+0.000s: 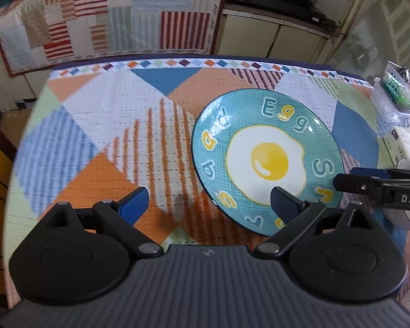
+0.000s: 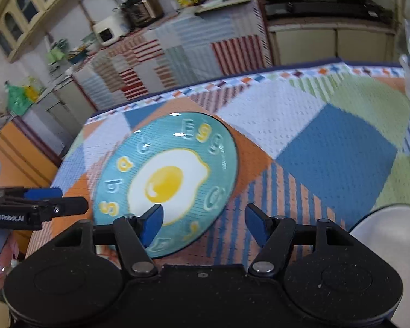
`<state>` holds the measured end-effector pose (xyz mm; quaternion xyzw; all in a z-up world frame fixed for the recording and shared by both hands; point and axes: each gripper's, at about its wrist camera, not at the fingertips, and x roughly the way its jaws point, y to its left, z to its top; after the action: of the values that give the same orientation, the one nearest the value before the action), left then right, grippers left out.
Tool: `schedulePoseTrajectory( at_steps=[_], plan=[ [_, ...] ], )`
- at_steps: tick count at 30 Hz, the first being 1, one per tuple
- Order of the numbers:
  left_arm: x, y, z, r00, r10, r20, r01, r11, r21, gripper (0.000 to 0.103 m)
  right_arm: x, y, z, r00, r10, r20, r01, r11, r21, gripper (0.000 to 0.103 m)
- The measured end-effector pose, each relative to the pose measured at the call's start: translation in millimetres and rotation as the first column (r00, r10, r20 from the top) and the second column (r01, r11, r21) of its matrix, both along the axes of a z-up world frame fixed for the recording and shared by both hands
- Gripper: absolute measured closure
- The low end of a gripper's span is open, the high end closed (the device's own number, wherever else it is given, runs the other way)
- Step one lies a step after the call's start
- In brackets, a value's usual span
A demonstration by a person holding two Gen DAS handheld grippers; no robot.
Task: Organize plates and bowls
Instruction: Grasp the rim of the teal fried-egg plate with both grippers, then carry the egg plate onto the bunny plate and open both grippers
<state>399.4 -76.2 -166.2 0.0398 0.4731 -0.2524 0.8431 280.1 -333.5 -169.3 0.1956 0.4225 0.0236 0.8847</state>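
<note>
A teal plate (image 1: 268,161) with a fried-egg picture and letters lies flat on the patchwork tablecloth; it also shows in the right wrist view (image 2: 166,180). My left gripper (image 1: 209,205) is open and empty, its right finger over the plate's near rim, its left finger over the cloth. My right gripper (image 2: 203,224) is open and empty, its left finger over the plate's near rim. The right gripper also shows at the right edge of the left wrist view (image 1: 374,187). A white rounded dish edge (image 2: 388,227) shows at the lower right.
The table (image 1: 101,125) has a colourful patchwork cloth. A clear plastic basket (image 1: 396,87) and a white box (image 1: 401,145) stand at the table's right edge. A cloth-covered counter (image 1: 109,19) with appliances stands behind the table.
</note>
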Motion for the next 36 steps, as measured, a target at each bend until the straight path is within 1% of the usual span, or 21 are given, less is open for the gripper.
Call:
schedulePoseTrajectory(
  at_steps=[2, 4, 5, 7, 9, 10, 11, 12, 13, 14, 15, 17, 21, 23, 27, 30, 32, 36],
  plan=[
    [3.3, -0.5, -8.6, 1.0, 0.0, -0.009, 0.0, 1.0, 0.0, 0.01, 1.9, -0.6, -5.4, 1.0, -0.001, 0.005, 0.001, 1.0, 0.007, 0.043],
    [5.4, 0.4, -14.8, 1.0, 0.005, -0.014, -0.005, 1.0, -0.016, 0.013, 1.6, 1.3, -7.8, 1.0, 0.006, 0.023, -0.006, 1.0, 0.002, 0.048],
    [6.4, 0.3, -17.1, 1.0, 0.004, -0.02, -0.004, 1.0, -0.02, 0.021, 2.2, 1.8, -9.0, 1.0, 0.009, 0.026, -0.01, 1.0, 0.006, 0.054],
    [7.9, -0.6, -21.5, 0.999, -0.006, -0.04, 0.005, 1.0, -0.026, 0.028, 3.6, 2.2, -11.5, 1.0, 0.014, 0.025, -0.014, 1.0, 0.012, 0.06],
    [9.1, -2.0, -26.7, 0.998, -0.011, -0.063, 0.009, 1.0, -0.027, 0.044, 5.8, 2.2, -14.7, 0.999, 0.02, 0.025, -0.02, 1.0, -0.006, 0.068],
    [9.6, -3.3, -29.5, 0.997, -0.011, -0.075, 0.01, 1.0, -0.023, 0.048, 6.8, 1.4, -16.5, 1.0, 0.018, 0.02, -0.017, 1.0, -0.011, 0.075],
    [9.6, -4.1, -31.7, 0.997, -0.015, -0.081, 0.013, 0.999, -0.029, 0.052, 8.1, -0.3, -18.2, 1.0, 0.01, 0.014, -0.01, 1.0, -0.006, 0.079],
    [9.3, -4.4, -33.1, 0.996, -0.016, -0.085, 0.012, 0.999, -0.046, 0.06, 9.3, -2.5, -20.9, 1.0, -0.004, 0.001, 0.004, 1.0, 0.009, 0.079],
    [9.3, -4.6, -34.0, 0.996, -0.019, -0.092, 0.013, 0.998, -0.067, 0.065, 10.3, -5.0, -24.2, 1.0, -0.016, -0.01, 0.016, 0.999, 0.033, 0.081],
    [9.4, -5.0, -34.9, 0.994, -0.02, -0.103, 0.011, 0.996, -0.086, 0.072, 10.6, -6.2, -26.1, 1.0, -0.017, -0.003, 0.017, 0.998, 0.052, 0.082],
    [9.4, -5.1, -36.1, 0.993, -0.015, -0.117, 0.003, 0.995, -0.103, 0.075, 11.5, -5.0, -27.6, 1.0, -0.011, 0.0, 0.011, 0.999, 0.05, 0.083],
    [8.1, -8.2, -36.5, 0.992, -0.004, -0.126, -0.009, 0.994, -0.109, 0.079, 12.1, -2.3, -30.1, 1.0, -0.017, 0.009, 0.017, 0.999, 0.046, 0.081],
    [9.8, -12.4, -34.4, 0.989, 0.021, -0.15, -0.034, 0.996, -0.088, 0.08, 14.7, -4.2, -30.4, 0.999, -0.046, -0.001, 0.046, 0.997, 0.067, 0.084],
    [9.6, -13.6, -32.3, 0.987, 0.019, -0.159, -0.031, 0.997, -0.075, 0.08, 15.9, -5.5, -29.0, 0.999, -0.038, -0.012, 0.038, 0.997, 0.071, 0.085],
    [1.2, -10.4, -20.0, 0.989, -0.01, -0.149, -0.001, 0.997, -0.074, 0.08, 11.6, -4.9, -17.7, 1.0, 0.007, -0.006, -0.007, 0.998, 0.056, 0.085],
    [-11.8, -8.1, -8.0, 0.991, -0.024, -0.128, 0.015, 0.998, -0.066, 0.079, 7.3, -5.5, -9.9, 0.999, 0.035, -0.013, -0.034, 0.998, 0.059, 0.085],
    [-19.9, -5.8, 2.8, 0.992, -0.034, -0.119, 0.028, 0.998, -0.058, 0.078, 1.7, -6.4, -3.0, 0.999, 0.041, -0.016, -0.04, 0.996, 0.08, 0.085],
    [-36.0, 1.7, 28.3, 0.991, -0.048, -0.122, 0.041, 0.998, -0.057, 0.078, -14.1, -2.1, 19.3, 0.998, 0.056, -0.018, -0.055, 0.994, 0.094, 0.084]
  ],
)
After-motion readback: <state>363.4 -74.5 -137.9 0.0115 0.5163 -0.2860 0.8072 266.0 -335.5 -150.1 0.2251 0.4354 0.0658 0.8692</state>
